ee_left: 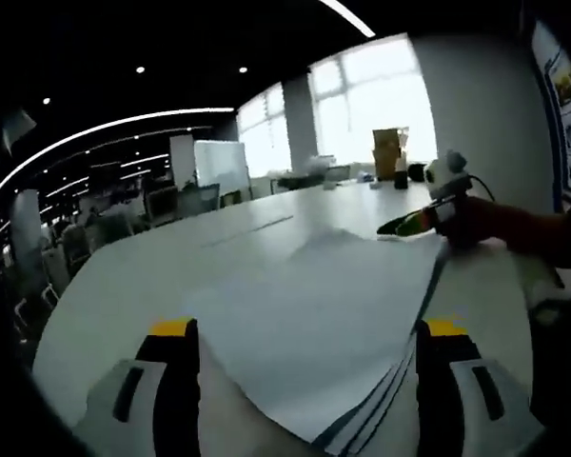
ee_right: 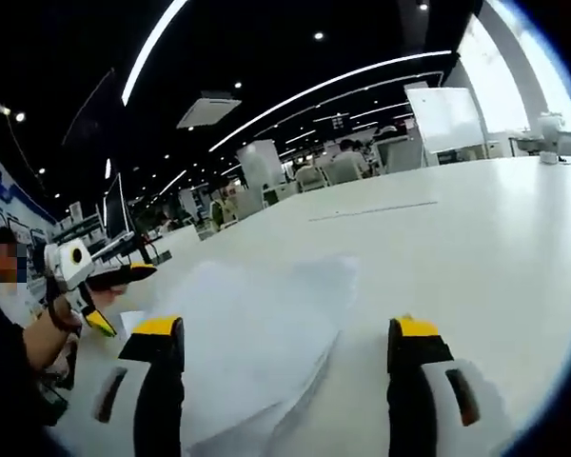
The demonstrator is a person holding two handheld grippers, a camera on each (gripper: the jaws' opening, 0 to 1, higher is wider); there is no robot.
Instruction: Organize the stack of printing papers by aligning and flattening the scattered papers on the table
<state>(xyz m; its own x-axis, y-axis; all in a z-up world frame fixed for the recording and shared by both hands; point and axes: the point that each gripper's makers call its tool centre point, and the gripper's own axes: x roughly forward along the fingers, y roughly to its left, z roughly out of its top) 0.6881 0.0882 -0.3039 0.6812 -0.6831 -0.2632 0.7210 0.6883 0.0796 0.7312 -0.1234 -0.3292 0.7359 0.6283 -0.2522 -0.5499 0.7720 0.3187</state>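
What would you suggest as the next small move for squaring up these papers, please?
Probably bring both grippers inward against opposite edges of the paper stack. Its sheets are fanned out at the near corner on the table, and the left gripper and right gripper are both open, straddling it.

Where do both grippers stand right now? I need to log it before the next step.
Left gripper: open, jaws wide over the paper stack, holding nothing.
Right gripper: open, jaws apart above the papers, holding nothing.
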